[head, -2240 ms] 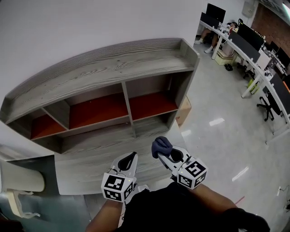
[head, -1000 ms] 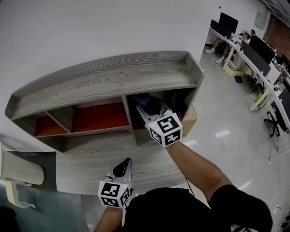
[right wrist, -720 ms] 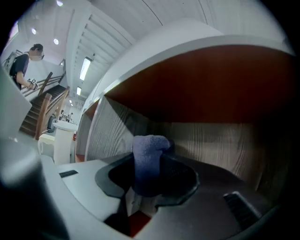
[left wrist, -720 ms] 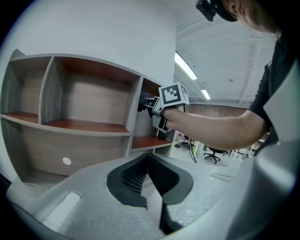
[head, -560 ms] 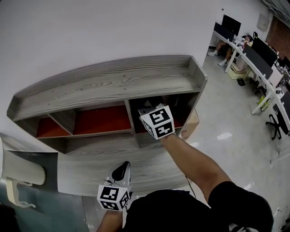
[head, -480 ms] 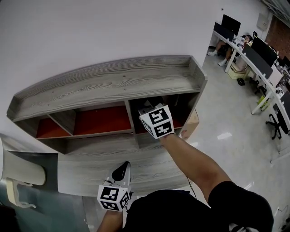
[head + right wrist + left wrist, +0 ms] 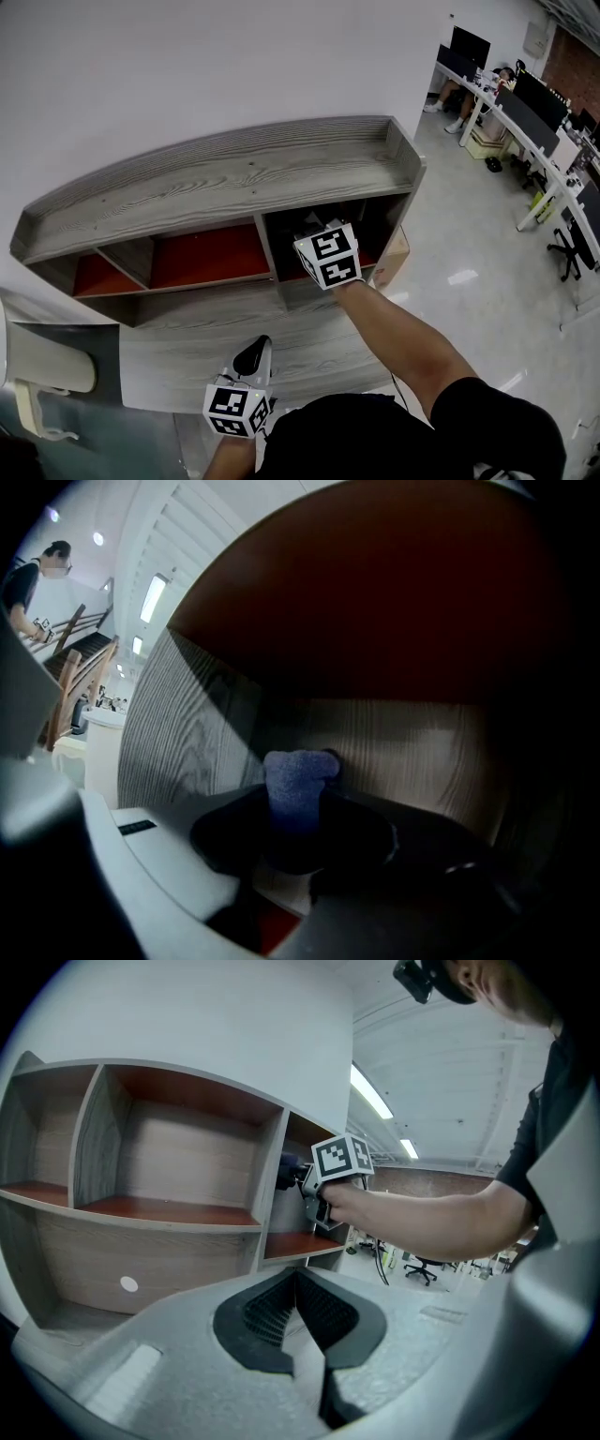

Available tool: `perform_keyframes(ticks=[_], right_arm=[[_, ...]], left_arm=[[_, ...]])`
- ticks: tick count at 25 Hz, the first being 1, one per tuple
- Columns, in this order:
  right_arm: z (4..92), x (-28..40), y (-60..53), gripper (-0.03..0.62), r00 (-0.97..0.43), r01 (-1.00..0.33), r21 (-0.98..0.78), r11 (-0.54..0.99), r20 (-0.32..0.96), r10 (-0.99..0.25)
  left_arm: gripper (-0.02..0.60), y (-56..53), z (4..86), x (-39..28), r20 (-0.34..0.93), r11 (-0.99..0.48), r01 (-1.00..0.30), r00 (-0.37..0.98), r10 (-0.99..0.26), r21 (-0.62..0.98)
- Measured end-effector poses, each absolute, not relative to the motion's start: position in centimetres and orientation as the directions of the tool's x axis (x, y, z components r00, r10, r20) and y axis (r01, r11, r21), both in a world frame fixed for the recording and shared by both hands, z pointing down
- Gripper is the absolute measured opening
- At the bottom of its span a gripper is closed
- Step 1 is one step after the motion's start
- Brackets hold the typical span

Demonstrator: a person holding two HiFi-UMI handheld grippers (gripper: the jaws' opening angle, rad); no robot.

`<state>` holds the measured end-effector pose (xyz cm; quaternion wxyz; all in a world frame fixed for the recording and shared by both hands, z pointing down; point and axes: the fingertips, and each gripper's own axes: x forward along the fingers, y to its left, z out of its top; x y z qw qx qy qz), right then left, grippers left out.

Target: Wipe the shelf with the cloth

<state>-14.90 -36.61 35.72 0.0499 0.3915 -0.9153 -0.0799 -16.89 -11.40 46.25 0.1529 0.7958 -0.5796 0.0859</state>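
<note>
Holding low at the left: left tool (image 7: 251, 354), jaws together with nothing between them, over the shelf's lower ledge and well short of the compartments.
Ahead of this tool: shelf (image 7: 234, 173), grey wood grain, curved, with a raised rim on top and three open compartments with red-brown floors.
Right of it: right tool (image 7: 309, 225), jaws inside the rightmost compartment, marker cube just outside the opening, forearm lying across the ledge.
Between this tool's jaws: cloth (image 7: 298, 778), blue, clamped. Its bunched end stands past the fingertips, close to the compartment's wooden back wall; whether it touches cannot be told.
Far right of the right tool: desks (image 7: 525, 94) with monitors, well apart from the shelf.
</note>
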Motion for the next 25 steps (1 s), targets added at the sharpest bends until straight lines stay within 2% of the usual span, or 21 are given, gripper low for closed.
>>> perform_keyframes(ticks=[15,25], right_arm=[[37.8,-5.6,-40.0,0.127,-0.489,-0.863,0.120,0.492,0.053,-0.871],[37.4,-3.5,-40.3,0.127,-0.446,-0.891,0.076,0.448,0.044,-0.894]], left_arm=[[0.009,-13.0,46.5,-15.3,0.316,-0.352,-0.925,0.380,-0.869,0.143],[0.009,-13.0,46.4,-14.8,0.314,-0.364,-0.920,0.392,-0.865,0.145]])
